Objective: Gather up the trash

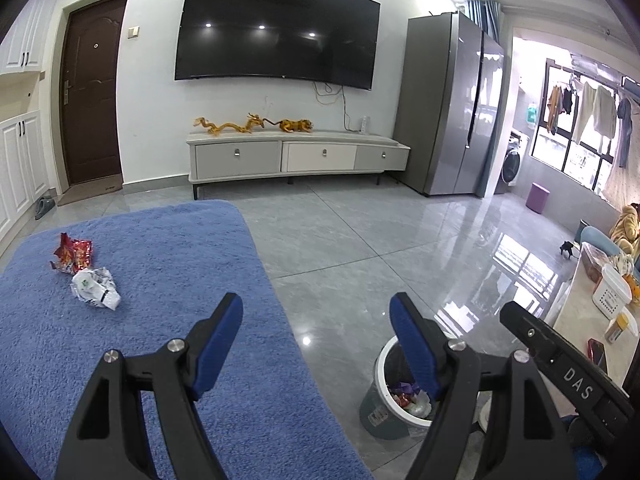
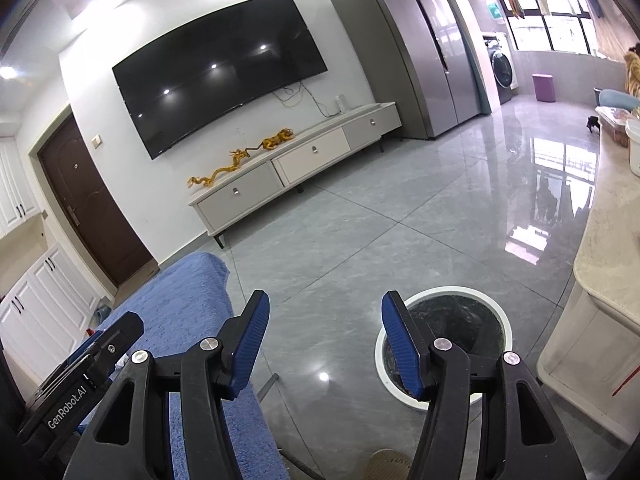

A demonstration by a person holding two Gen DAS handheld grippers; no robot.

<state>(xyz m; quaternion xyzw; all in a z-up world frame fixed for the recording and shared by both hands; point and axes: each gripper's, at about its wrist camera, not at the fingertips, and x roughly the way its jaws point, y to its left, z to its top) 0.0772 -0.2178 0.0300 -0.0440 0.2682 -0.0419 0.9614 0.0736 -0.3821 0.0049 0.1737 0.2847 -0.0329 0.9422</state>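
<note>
A: Jaws?
B: Left gripper stands apart, empty; right gripper likewise.
A: Trash?
B: Red wrapper and white wrapper lie on the blue cloth, left of the left jaws. Bin sits below the right finger.

2 crumpled wrappers on blue cloth, 1 trash bin, 2 grippers

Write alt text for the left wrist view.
The open, empty left gripper hangs over the edge of a blue towel, where a red wrapper and a crumpled white wrapper lie. A trash bin holding wrappers stands on the grey tiled floor beside it, below a wall-mounted TV.
</note>
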